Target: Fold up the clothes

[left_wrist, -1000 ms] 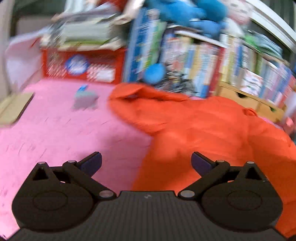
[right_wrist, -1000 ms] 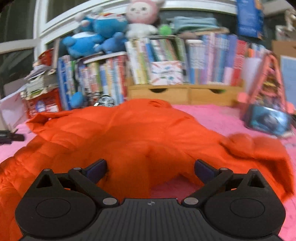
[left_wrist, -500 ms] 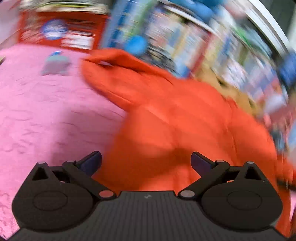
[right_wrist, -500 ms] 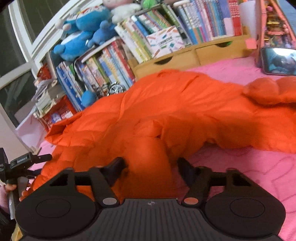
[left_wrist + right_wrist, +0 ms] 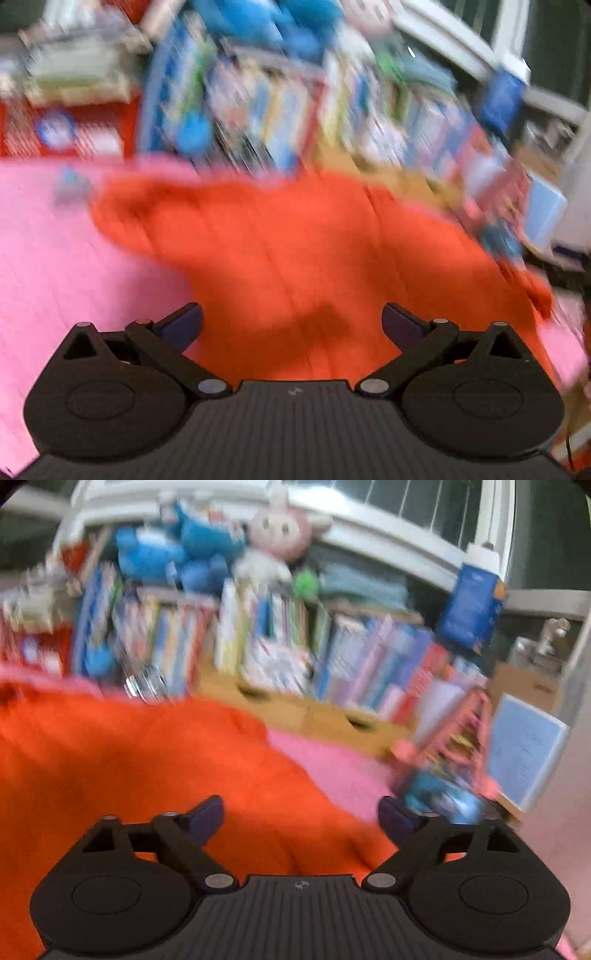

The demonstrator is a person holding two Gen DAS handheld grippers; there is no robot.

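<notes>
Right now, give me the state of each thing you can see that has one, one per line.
orange jacket: spread out, rumpled, not yet folded, lying on the pink cover
left gripper: open, nothing gripped
right gripper: open, jaws have just been opening, nothing pinched between them
wooden drawers: closed
books: upright in a row

- The jacket (image 5: 295,251) lies spread on the bed cover (image 5: 55,266), which shows to its left in the left wrist view and to its right in the right wrist view.
- Behind the jacket a row of books (image 5: 258,646) stands along the back.
- Plush toys (image 5: 207,550) sit on top of the books.
- A crate (image 5: 62,129) stands at the far left, beside the books.
- Below the books sit drawers (image 5: 306,716).
</notes>
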